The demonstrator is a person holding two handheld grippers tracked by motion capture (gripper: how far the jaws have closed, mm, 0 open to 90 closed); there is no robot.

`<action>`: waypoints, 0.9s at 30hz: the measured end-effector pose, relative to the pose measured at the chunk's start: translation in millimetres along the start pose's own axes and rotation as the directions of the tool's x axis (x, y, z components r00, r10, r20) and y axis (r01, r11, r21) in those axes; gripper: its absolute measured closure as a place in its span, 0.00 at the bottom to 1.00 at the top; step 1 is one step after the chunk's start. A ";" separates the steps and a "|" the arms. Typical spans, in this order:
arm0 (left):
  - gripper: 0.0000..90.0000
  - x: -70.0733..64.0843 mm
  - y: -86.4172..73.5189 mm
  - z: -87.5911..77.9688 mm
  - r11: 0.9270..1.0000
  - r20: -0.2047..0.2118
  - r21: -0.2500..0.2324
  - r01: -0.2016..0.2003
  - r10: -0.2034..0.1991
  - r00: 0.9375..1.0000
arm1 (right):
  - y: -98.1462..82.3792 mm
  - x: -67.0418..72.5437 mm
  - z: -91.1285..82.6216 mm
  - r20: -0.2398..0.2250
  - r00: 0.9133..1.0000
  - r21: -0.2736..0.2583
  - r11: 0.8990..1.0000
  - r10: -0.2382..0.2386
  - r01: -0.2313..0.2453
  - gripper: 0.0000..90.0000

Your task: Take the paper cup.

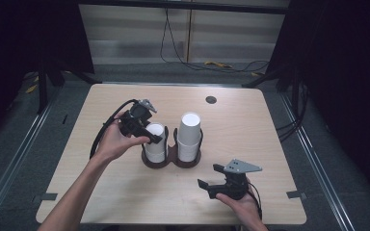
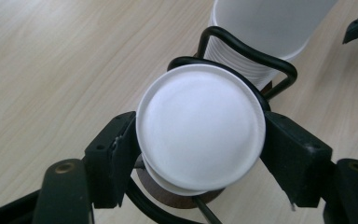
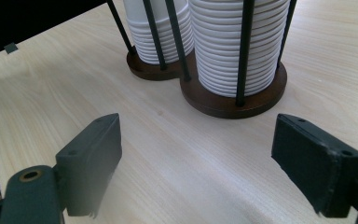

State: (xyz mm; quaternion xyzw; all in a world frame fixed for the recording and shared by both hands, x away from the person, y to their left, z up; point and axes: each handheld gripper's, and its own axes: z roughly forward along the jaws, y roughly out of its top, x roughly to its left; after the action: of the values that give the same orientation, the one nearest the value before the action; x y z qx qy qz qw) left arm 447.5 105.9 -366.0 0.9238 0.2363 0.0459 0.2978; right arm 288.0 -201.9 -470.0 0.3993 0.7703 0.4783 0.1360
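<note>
Jaws of left gripper [image 2: 200, 140] pinch cup [image 2: 200, 130] rim.

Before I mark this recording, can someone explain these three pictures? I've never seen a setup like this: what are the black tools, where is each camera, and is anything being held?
There is no robot here: a person holds a hand-operated gripper in each hand. The high view looks down on a wooden table. The other two pictures come from cameras riding on each gripper, looking along its black fingers.

On the table stands a dark cup holder with two stacks of white paper cups. The left gripper has its fingers pressed against both sides of the top cup of the left stack, so it grips that cup. The taller right stack is untouched. The right gripper rests near the table's front edge, its fingers apart and holding nothing.
</note>
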 end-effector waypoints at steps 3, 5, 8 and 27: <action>0.35 -2.2 0.8 5.2 1.000 -0.013 0.024 -0.014 0.015 1.000 | -0.1 0.7 -0.3 0.002 1.000 0.000 1.000 -0.014 0.014 0.18; 0.35 -2.3 1.9 5.3 1.000 -0.014 0.024 -0.019 0.019 1.000 | -0.1 0.3 -0.3 0.001 1.000 0.003 1.000 -0.013 0.013 0.18; 0.35 0.1 2.8 6.7 0.999 -0.005 0.037 -0.024 0.024 1.000 | -0.1 0.2 -0.3 0.001 1.000 0.007 1.000 -0.009 0.009 0.18; 0.34 3.6 1.3 14.5 0.998 0.013 0.062 -0.001 0.000 1.000 | -0.2 0.0 -0.8 0.002 1.000 0.003 1.000 -0.006 0.006 0.18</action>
State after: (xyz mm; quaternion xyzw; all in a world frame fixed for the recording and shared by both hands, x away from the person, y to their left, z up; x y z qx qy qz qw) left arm 454.6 99.0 -377.4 0.9330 0.2354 0.0326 0.2704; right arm 287.4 -202.4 -469.8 0.3976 0.7721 0.4762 0.1377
